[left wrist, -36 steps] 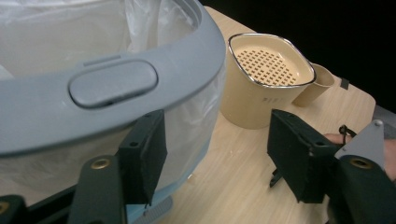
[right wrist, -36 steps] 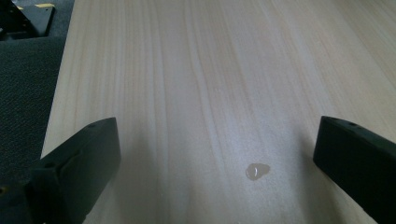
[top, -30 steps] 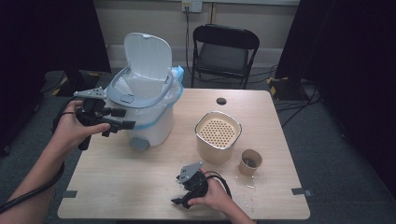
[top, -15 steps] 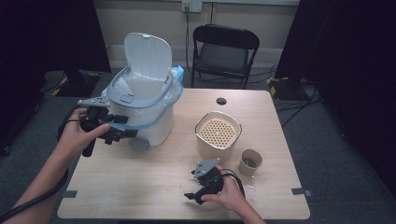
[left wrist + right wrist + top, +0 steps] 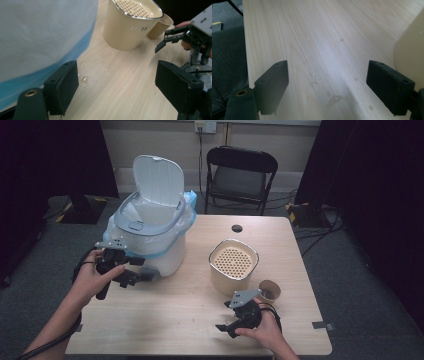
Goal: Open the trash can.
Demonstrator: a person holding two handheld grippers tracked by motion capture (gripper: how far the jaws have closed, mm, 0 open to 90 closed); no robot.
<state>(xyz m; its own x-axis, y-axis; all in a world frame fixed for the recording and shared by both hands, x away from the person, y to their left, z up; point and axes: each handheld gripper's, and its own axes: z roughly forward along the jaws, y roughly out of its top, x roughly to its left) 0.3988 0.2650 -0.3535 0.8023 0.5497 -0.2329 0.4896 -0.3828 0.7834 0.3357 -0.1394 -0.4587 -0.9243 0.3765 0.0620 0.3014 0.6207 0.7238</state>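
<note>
Both grippers empty beside the bin and the canister

While the white bin (image 5: 150, 237), lid up and lined with a blue bag, stands at the table's (image 5: 200, 320) far left, the left gripper (image 5: 131, 276) sits low against its front wall, jaws spread wide on nothing. Half a second ago that gripper was higher up the bin's side; it has since dropped toward the tabletop. In the left gripper view the bin's wall (image 5: 37, 37) bulges just beside one jaw.

Right of the bin stands the cream canister (image 5: 233, 265) with a perforated top; raised lettering on its side (image 5: 136, 28) is too blurred to read. A brown paper cup (image 5: 269, 291) sits just beside it. The right gripper (image 5: 227, 324), jaws also wide and empty, has slid nearer the canister's front, close to the table's near edge. Bare wood lies between bin and right gripper.
</note>
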